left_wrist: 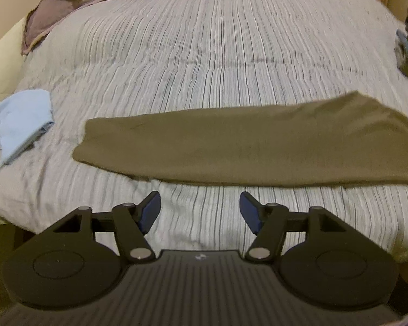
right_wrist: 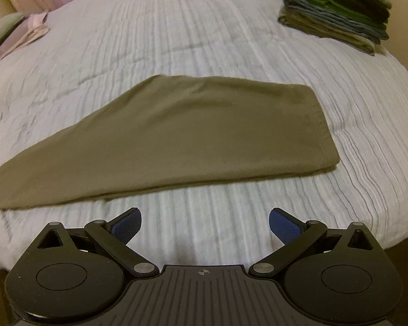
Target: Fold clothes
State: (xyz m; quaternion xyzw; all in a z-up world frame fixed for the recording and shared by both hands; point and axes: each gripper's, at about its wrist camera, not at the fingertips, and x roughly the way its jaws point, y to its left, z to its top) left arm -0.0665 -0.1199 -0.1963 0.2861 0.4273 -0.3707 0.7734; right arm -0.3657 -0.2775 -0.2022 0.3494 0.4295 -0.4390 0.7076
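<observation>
Currently, I find the olive garment (right_wrist: 176,133) lying flat on the striped bedspread (left_wrist: 204,54), drawn out into a long band that runs across in front of both grippers. It appears doubled lengthwise, with a hemmed end to the right in the right wrist view; its other end tapers toward the left. Whether this is a part-folded piece awaiting a further fold, or one just laid down in this shape, I cannot settle from these views.

My left gripper (left_wrist: 200,212) hovers over bare bedspread just short of the garment's near edge, jaws spread wide and holding nothing. My right gripper (right_wrist: 205,226) stands likewise, jaws wide apart and empty, near the same edge.

A stack of folded clothes (right_wrist: 337,13) sits at the far right corner of the bed. A crumpled light blue cloth (left_wrist: 21,119) lies apart to the left, and pillows (left_wrist: 76,2) lie at the far left.

Risks noted:
- Both views are motion-blurred, so edge placement is uncertain.
- A pinch at the near edge could take only the top layer, and the doubled cloth would open.
- A low pinch could catch the bedspread along with the garment and drag it.
- Uneven lifting by the two grippers would skew the band.
</observation>
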